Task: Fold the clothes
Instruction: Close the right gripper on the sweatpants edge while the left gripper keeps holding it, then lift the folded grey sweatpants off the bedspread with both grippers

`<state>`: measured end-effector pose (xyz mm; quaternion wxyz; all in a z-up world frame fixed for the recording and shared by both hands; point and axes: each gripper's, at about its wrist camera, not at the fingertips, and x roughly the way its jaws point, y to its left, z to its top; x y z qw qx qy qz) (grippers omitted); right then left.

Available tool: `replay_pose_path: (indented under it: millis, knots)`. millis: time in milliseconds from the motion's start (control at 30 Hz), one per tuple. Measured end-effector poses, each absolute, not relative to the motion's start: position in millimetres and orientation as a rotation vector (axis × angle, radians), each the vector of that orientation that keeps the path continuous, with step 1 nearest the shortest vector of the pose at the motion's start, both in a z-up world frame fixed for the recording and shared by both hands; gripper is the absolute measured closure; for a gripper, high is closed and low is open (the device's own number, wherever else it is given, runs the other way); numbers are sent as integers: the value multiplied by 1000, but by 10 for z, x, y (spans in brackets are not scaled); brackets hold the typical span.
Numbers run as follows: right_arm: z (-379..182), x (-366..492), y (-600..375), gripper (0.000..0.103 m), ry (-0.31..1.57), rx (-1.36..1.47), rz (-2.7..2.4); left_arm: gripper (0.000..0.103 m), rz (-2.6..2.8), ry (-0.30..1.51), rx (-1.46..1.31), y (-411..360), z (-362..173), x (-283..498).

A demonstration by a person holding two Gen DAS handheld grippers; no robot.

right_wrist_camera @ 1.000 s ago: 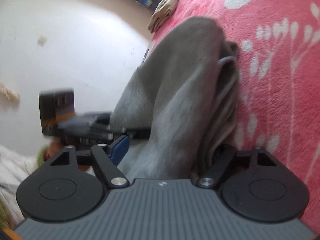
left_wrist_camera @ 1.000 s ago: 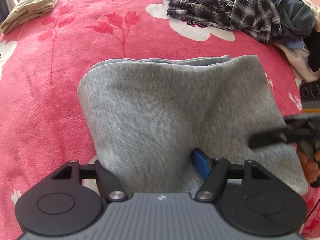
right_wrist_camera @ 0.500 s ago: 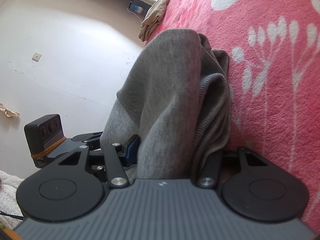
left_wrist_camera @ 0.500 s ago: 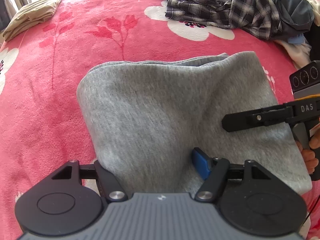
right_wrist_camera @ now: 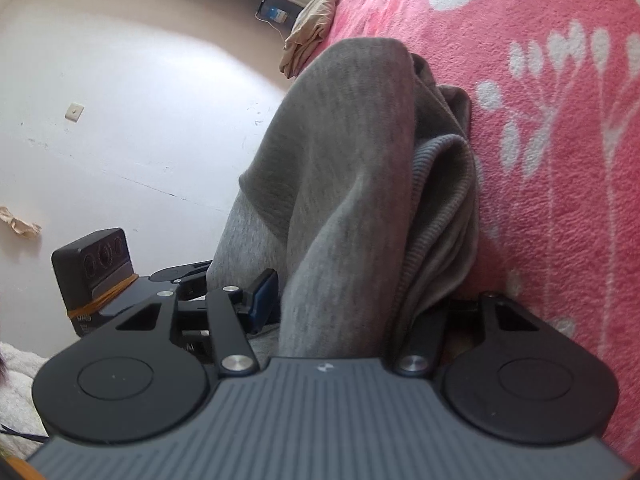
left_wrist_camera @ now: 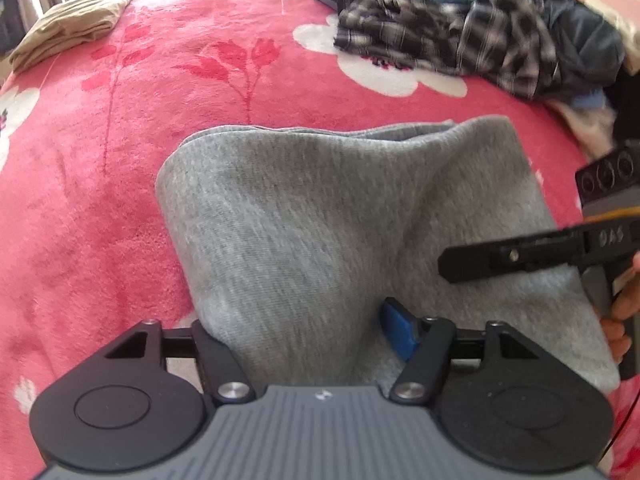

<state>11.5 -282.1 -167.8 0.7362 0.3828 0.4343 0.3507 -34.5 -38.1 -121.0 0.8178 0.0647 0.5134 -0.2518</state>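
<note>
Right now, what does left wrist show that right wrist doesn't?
Left wrist only: the plaid shirt pile at the blanket's far side, plus the right gripper reaching in over the cloth. Right wrist only: the pale wall, a ribbed cuff in the folds, and the left gripper side-on. Shared: grey sweatshirt between each gripper's fingers, pink floral blanket, tan folded garment at its edge.
</note>
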Motion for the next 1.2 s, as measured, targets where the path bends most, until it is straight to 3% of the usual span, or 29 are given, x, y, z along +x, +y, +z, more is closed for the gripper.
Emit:
replay_pose_path:
  millis: [200, 500, 933, 1200]
  knots:
    - [-1406, -3, -2688, 58, 902, 703, 723, 55, -558, 1049, 124, -340, -1100, -416]
    - [-1104, -65, -2569, 60, 852, 587, 707, 57, -585, 1013, 99, -333, -945, -380]
    - [-783, 225, -2714, 60, 749, 647, 661, 57, -592, 915, 60, -421, -620, -67]
    - [-362, 701, -2829, 60, 640, 634, 645, 57, -596, 771, 68, -563, 34, 445]
